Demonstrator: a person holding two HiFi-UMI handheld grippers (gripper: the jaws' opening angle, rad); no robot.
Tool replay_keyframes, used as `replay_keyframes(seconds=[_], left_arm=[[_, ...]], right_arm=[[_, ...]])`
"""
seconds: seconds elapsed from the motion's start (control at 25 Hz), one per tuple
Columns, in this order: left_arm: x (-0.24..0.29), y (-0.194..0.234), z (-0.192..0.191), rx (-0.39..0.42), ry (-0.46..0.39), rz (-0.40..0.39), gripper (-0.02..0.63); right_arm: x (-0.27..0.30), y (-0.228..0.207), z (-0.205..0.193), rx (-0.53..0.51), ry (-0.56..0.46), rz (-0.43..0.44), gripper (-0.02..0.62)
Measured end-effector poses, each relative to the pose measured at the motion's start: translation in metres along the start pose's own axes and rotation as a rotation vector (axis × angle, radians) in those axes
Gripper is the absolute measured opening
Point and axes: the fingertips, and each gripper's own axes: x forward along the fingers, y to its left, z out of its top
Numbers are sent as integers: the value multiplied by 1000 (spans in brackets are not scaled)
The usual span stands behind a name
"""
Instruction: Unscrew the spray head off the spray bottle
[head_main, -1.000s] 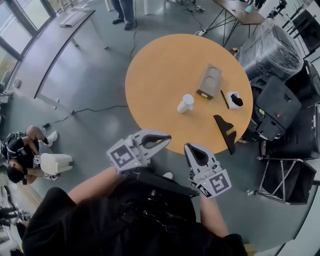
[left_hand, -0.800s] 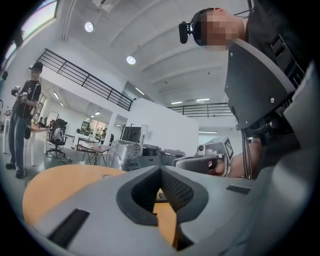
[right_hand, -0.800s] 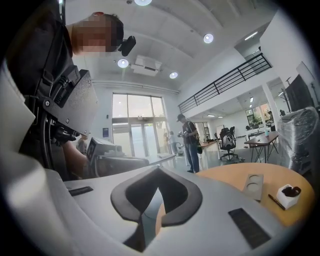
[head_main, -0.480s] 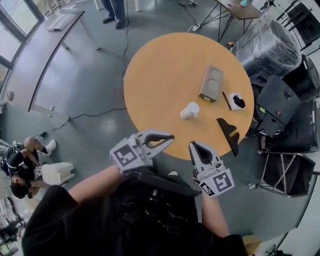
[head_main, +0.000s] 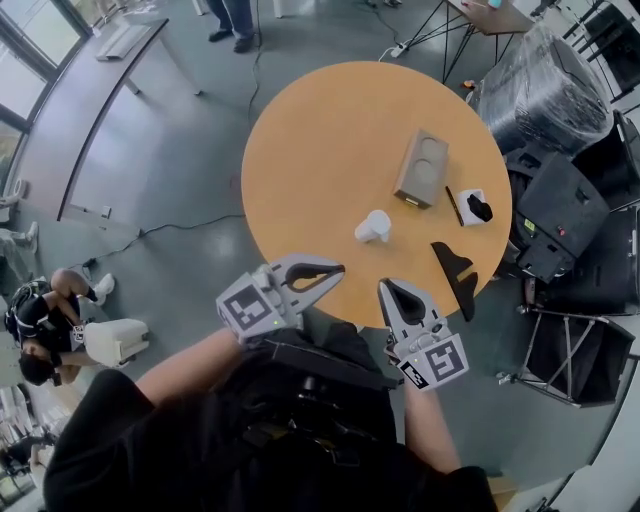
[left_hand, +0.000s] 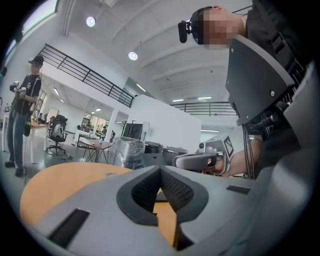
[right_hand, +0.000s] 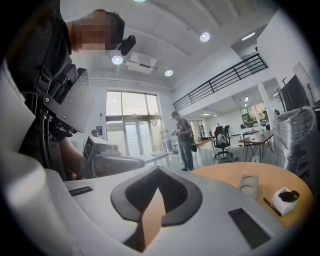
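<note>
A small white spray bottle rests on the round orange table, right of the middle, and seems to lie tilted on its side. My left gripper hangs at the table's near edge, shut and empty, its tip pointing right. Close by on the right, my right gripper is also shut with nothing held, its tip just over the near rim. Both are well short of the bottle. In the left gripper view the closed jaws hide the bottle; the right gripper view does not show it either.
A grey block with two round recesses, a dark pen, a white box holding something black and a flat black shape lie at the table's right. Wrapped equipment and black cases stand beyond. A person stands at far left.
Both grippers have moved forward together toward the table's near edge, still shut. The bottle and other table items have not moved.
</note>
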Motion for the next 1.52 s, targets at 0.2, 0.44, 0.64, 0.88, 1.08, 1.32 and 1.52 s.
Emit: replay_keyframes(seconds=[0.2,0.44,0.64,0.88,1.08,1.32,1.52], left_arm=[[50,-1,-1,3,16,81,25],[108,-3,-9,9,36,218,25],[132,10,-31,-7,67,318,25],[138,33,-74,28,117,363,27],[132,75,-137,28,172,362,100],[131,127,-206,5,208,338,201],[152,161,-272,0,261,299,308]], right_arm=[[-17,-47,-3,-4,12,78,5],[-36,-105,-3,1,11,166,8],[-34,-144,-23,7,57,176,18],[-15,-163,-56,26,122,164,83],[21,-160,-89,41,151,128,101],[60,-160,-127,57,171,79,124],[78,-175,-161,56,182,35,152]])
